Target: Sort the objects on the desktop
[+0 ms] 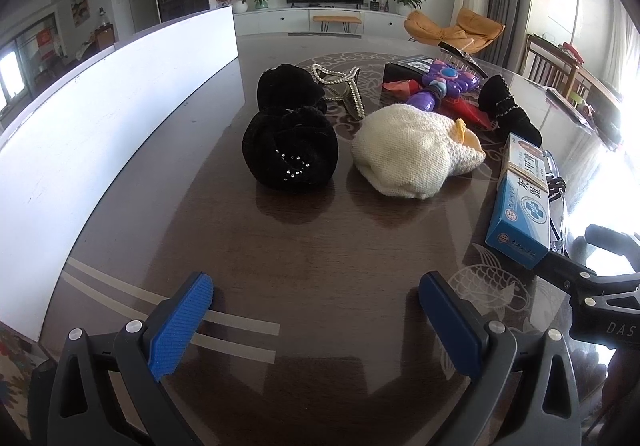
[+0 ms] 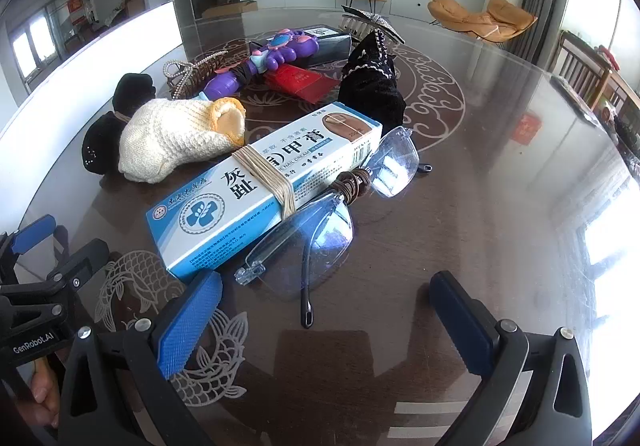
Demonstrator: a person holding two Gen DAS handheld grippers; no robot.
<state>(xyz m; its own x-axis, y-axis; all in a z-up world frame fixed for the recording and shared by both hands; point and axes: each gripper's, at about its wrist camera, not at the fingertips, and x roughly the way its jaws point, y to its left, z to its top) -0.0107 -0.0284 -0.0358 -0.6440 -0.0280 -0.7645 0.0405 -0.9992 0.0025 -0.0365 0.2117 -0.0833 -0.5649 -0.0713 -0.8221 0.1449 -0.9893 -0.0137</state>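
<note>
Here both grippers [image 1: 316,310] [image 2: 326,310] gape empty; the blue box [image 2: 264,194] reads "NAIL CREAM".

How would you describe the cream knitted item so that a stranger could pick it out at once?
Start at the dark table with its fish pattern. In the cluster at its middle, the cream knit lies between the black velvet bundle and the blue box. It alone is pale ribbed wool, with a yellow-orange trim at one end.

Your left gripper [image 1: 316,310] and right gripper [image 2: 326,312] have black plastic arms, ribbed blue pads and silver screws. White "GenRobot.AI" lettering sits at nine o'clock in the right view.
</note>
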